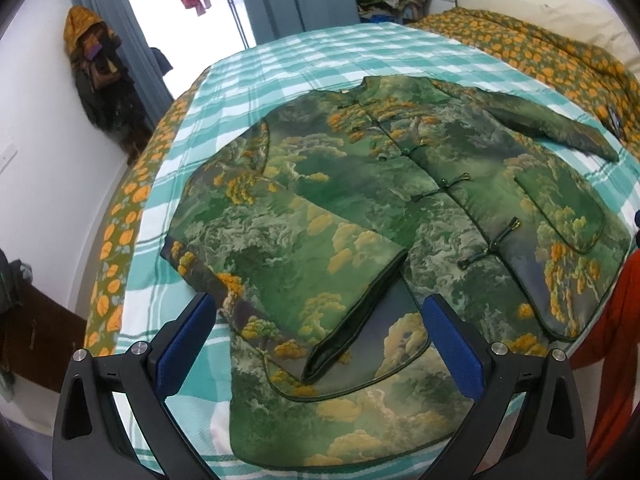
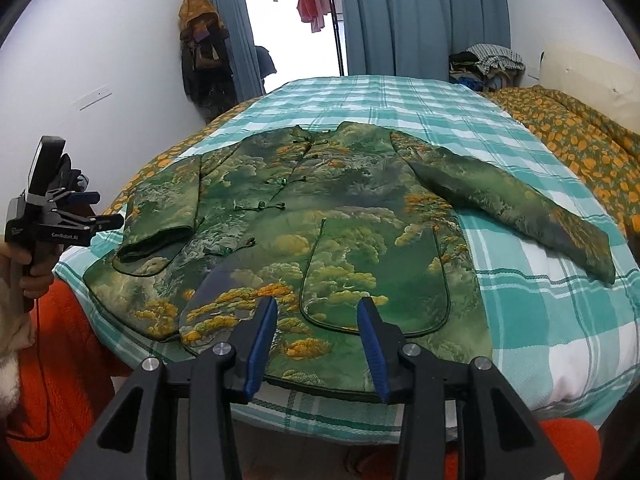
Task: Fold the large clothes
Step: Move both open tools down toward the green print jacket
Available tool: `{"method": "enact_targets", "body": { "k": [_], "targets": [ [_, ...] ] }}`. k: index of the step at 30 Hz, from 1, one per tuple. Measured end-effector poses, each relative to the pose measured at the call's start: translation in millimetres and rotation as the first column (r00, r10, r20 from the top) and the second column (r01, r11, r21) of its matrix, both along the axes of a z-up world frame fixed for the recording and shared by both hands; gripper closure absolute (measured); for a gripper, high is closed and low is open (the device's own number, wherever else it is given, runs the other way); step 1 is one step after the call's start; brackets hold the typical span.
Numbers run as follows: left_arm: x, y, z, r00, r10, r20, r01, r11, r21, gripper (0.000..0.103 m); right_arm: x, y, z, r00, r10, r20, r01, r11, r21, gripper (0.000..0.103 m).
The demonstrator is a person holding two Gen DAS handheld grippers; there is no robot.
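A green padded jacket [image 1: 360, 208] with a cloud and tree print lies face up on the bed; it also shows in the right wrist view [image 2: 340, 232]. Its left sleeve [image 1: 304, 264] is folded across the front. The other sleeve [image 2: 516, 208] lies stretched out on the bed. My left gripper [image 1: 320, 320] is open above the folded sleeve's cuff [image 1: 352, 332] and holds nothing; it also shows in the right wrist view [image 2: 108, 210]. My right gripper [image 2: 318, 316] is open over the jacket's hem by the pocket [image 2: 376, 276] and holds nothing.
The bed has a teal checked sheet [image 2: 400, 100] and an orange-flowered quilt [image 2: 580, 140] on the right. A pile of clothes [image 2: 484, 64] sits at the far end. Coats [image 2: 204, 52] hang on the left wall. An orange cloth [image 2: 76, 340] hangs at the near edge.
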State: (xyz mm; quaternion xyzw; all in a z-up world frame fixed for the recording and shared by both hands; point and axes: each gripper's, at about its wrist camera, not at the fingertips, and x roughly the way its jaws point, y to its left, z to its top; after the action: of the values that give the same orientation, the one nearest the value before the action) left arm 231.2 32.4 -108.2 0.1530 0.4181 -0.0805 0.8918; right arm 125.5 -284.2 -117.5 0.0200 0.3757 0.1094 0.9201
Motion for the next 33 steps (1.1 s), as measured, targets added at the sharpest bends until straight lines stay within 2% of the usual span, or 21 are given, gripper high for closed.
{"method": "enact_targets", "body": {
  "k": [7, 14, 19, 23, 28, 33],
  "targets": [
    [4.0, 2.0, 3.3, 1.0, -0.011, 0.001, 0.011, 1.0, 0.012, 0.0, -3.4, -1.5, -1.5, 1.0, -0.006, 0.001, 0.006, 1.0, 0.011, 0.06],
    [17.9, 28.3, 10.2, 0.999, 0.051, -0.02, -0.052, 0.998, -0.046, 0.0, -5.7, 4.5, -4.2, 1.0, 0.007, -0.005, -0.007, 1.0, 0.007, 0.058],
    [16.5, 29.2, 7.3, 0.999, 0.04, -0.015, -0.041, 0.999, -0.01, 0.0, -5.6, 10.4, -3.1, 1.0, 0.021, 0.005, -0.021, 1.0, -0.001, 0.058],
    [13.9, 24.1, 2.1, 1.0, 0.001, -0.03, -0.001, 1.0, 0.012, 0.0, -5.3, 11.0, -5.1, 1.0, 0.027, -0.003, -0.027, 1.0, 0.001, 0.058],
    [11.9, 13.3, -5.6, 0.989, -0.129, -0.076, 0.132, 0.99, 0.041, 0.0, -6.8, 5.0, -5.7, 1.0, 0.007, -0.004, -0.007, 1.0, 0.012, 0.058],
    [22.8, 5.8, -30.5, 0.974, -0.177, -0.138, 0.188, 0.98, 0.066, 0.0, -4.3, 7.2, -10.9, 1.0, 0.008, -0.028, -0.008, 1.0, 0.019, 0.058]
  ]
}}
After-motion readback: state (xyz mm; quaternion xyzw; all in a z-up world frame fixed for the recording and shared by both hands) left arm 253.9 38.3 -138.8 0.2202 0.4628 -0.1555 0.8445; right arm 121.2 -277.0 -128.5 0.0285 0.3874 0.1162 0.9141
